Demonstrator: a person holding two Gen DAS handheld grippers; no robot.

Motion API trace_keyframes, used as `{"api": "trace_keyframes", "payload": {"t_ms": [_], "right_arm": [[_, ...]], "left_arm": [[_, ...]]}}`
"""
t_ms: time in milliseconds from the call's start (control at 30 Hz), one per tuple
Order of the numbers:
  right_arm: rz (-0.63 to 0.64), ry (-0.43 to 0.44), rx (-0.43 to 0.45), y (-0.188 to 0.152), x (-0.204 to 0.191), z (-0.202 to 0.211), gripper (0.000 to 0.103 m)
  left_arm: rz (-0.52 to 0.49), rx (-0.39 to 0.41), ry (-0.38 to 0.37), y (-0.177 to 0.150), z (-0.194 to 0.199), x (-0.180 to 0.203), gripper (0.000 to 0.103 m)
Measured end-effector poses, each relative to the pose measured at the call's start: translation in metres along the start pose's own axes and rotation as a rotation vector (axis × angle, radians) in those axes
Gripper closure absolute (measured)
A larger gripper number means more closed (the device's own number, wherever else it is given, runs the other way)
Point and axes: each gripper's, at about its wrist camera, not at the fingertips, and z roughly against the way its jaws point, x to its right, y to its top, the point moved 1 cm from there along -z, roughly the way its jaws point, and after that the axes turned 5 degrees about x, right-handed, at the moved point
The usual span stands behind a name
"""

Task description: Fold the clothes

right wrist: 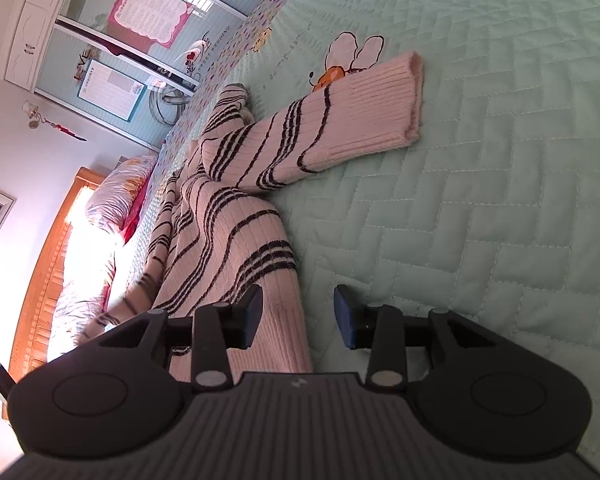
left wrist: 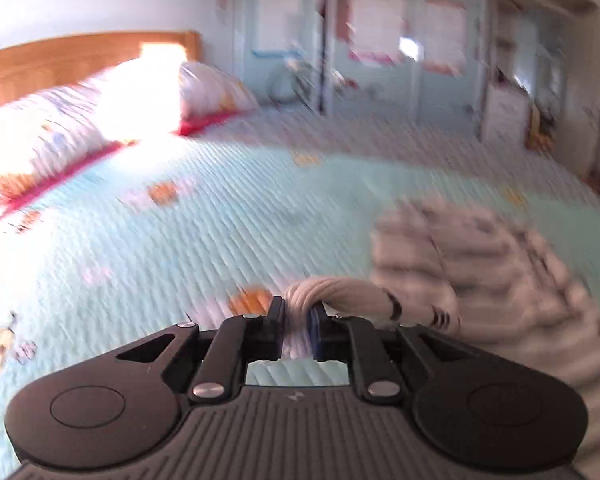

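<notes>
A cream knit sweater with black stripes point(right wrist: 228, 216) lies rumpled on a mint quilted bedspread point(right wrist: 480, 160). One sleeve point(right wrist: 340, 120) stretches out flat across the quilt toward a cartoon print. In the left wrist view my left gripper point(left wrist: 298, 322) is shut on a bunched cream edge of the sweater point(left wrist: 340, 296); the rest of the garment point(left wrist: 480, 264) trails to the right, blurred by motion. My right gripper point(right wrist: 298, 312) is open, its jaws astride the sweater's plain cream edge just above the quilt, one finger over the knit and the other over bare bedspread.
Floral pillows point(left wrist: 80, 120) and a wooden headboard point(left wrist: 60, 60) stand at the head of the bed. A wardrobe with posters on its doors point(right wrist: 132, 40) runs along the bedside. Broad bare quilt point(left wrist: 180, 220) spreads to the left of the sweater.
</notes>
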Motion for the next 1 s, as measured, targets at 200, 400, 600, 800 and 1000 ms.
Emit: {"api": "trace_keyframes", "payload": {"t_ms": [200,400,600,800,1000], "right_arm": [[-0.004,0.010,0.024,-0.004,0.002,-0.001,0.062],[0.010,0.014,0.029,-0.003,-0.001,-0.004,0.062],[0.141,0.005,-0.007,-0.007,-0.017,0.004,0.060],[0.593,-0.003,0.010,-0.036,-0.083,0.017,0.046],[1.067,0.111,-0.096,-0.102,-0.157,-0.007,0.036]], "left_arm": [[0.205,-0.065,0.116,0.036,-0.017,-0.048,0.042],[0.182,-0.395,-0.181,-0.084,-0.023,-0.011,0.033],[0.380,-0.403,-0.389,-0.129,-0.022,-0.007,0.032],[0.439,-0.524,-0.580,-0.126,-0.023,0.015,0.032],[0.398,-0.584,-0.750,-0.101,-0.028,0.078,0.032]]}}
